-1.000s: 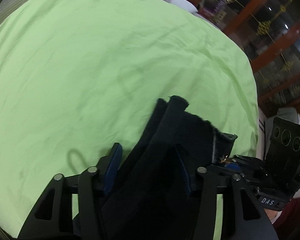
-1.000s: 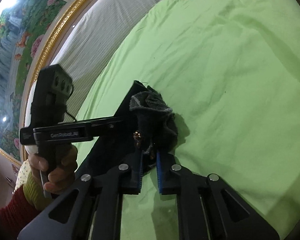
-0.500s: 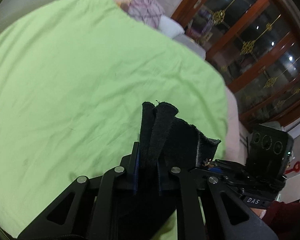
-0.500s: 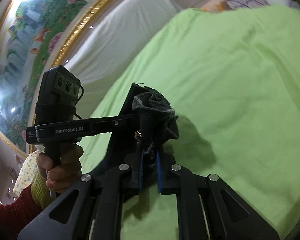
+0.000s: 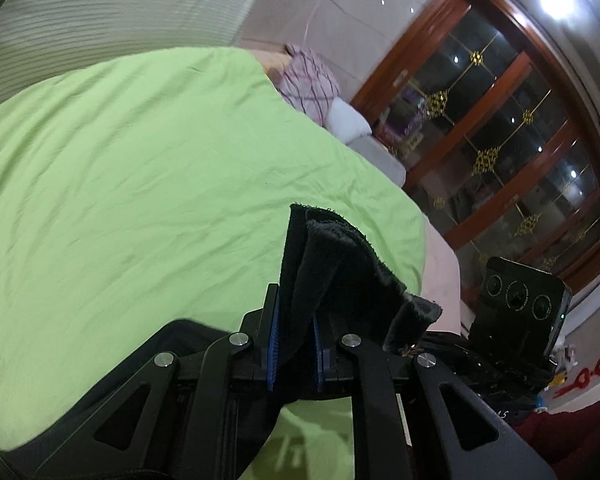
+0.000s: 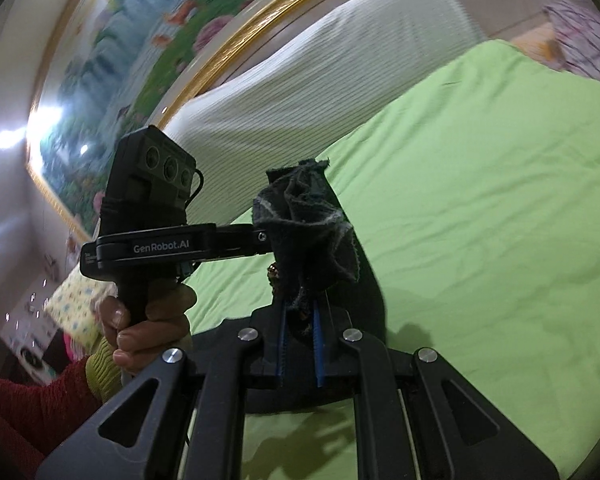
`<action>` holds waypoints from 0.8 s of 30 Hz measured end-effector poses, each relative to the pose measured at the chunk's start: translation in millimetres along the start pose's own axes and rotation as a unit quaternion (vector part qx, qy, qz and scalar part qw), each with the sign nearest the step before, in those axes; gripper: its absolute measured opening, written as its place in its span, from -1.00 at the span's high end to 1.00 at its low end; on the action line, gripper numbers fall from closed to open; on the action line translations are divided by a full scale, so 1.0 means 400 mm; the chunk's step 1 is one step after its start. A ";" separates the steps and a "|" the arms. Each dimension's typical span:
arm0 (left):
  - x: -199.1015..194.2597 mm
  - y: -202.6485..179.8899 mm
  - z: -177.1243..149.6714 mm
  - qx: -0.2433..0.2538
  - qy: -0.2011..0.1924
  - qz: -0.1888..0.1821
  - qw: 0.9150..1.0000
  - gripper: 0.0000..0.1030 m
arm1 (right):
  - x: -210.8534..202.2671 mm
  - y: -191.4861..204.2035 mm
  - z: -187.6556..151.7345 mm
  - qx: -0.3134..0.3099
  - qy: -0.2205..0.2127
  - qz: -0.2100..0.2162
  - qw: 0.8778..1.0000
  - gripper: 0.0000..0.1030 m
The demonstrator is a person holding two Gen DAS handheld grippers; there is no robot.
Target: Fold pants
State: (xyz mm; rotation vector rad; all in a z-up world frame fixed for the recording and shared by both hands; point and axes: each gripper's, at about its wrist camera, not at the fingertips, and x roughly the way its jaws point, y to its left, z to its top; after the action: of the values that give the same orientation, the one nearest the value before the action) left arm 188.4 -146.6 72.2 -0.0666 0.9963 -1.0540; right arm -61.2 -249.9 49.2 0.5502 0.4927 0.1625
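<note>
i have both grippers clamped on the same dark pants, one bunch of cloth in each. in the left wrist view the left gripper (image 5: 294, 354) has its blue pads pressed together on a thick folded edge of the pants (image 5: 328, 264), which stands up out of the jaws and fans toward the right gripper's body on the right. in the right wrist view the right gripper (image 6: 300, 346) is closed on a crumpled wad of the same pants (image 6: 308, 232), with a small brass-coloured fastener showing at its left edge, so this is probably the waist end, though the cloth is too bunched for me to be sure.

the relation that matters: the cloth runs sideways between the two tools, from my left hand (image 6: 148, 320) across to the right jaws, and the rest hangs below and behind both, out of view. the green bed cover (image 5: 140, 184) lies bare ahead and beneath, clear of the held edge. neither hand is plainly nearer to it.

the pants look black, fleecy, frayed at the cut edge, limp and heavy. i judge the next move is to lay them flat along the bed.
</note>
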 end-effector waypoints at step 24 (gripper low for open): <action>-0.085 0.250 -0.269 -0.170 -0.066 0.022 0.983 0.82 | 0.257 0.053 -0.129 -0.076 0.151 -0.001 0.986 0.77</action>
State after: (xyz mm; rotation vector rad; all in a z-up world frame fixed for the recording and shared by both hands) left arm 177.1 -25.4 -16.9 -0.3884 1.0425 -0.8189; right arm 2.8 -179.8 -19.0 0.3768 0.7681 0.2819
